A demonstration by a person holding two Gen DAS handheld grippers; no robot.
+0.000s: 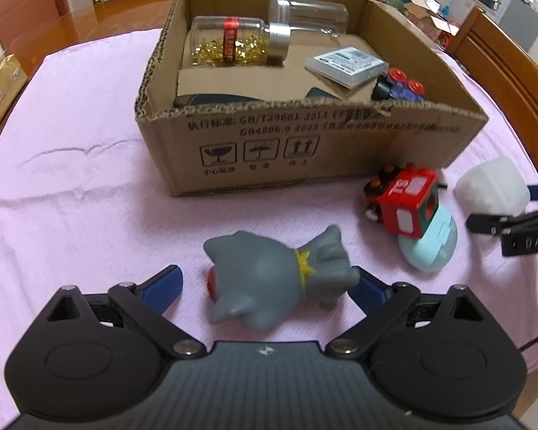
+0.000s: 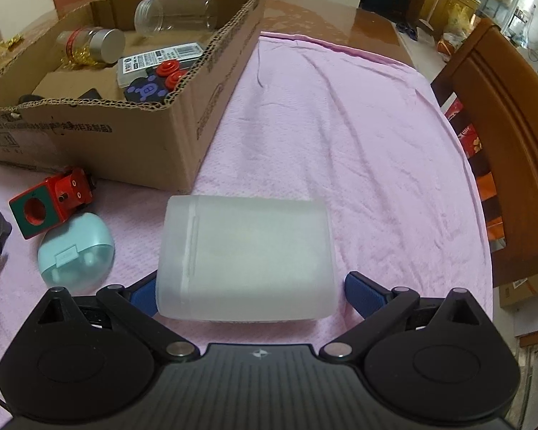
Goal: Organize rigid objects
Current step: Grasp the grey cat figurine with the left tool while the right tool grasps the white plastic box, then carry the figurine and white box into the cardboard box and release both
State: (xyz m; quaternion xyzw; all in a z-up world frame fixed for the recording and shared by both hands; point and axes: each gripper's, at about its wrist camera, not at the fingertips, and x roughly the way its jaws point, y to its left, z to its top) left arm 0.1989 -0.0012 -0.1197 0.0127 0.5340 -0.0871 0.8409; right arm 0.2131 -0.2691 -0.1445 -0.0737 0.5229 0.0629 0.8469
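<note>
A grey rubber cat-like toy lies on its side on the pink cloth between the wide-spread blue pads of my left gripper. The left pad stands clear of it and the right pad is close to its feet. A frosted white plastic container lies on its side between the fingers of my right gripper, with a small gap at the right pad. From the left wrist view, that container and the right gripper's fingers show at the right edge.
An open cardboard box behind holds a jar of gold capsules, a clear jar, a card case and a wheeled toy. A red toy train leans on a teal case. Wooden chairs ring the table.
</note>
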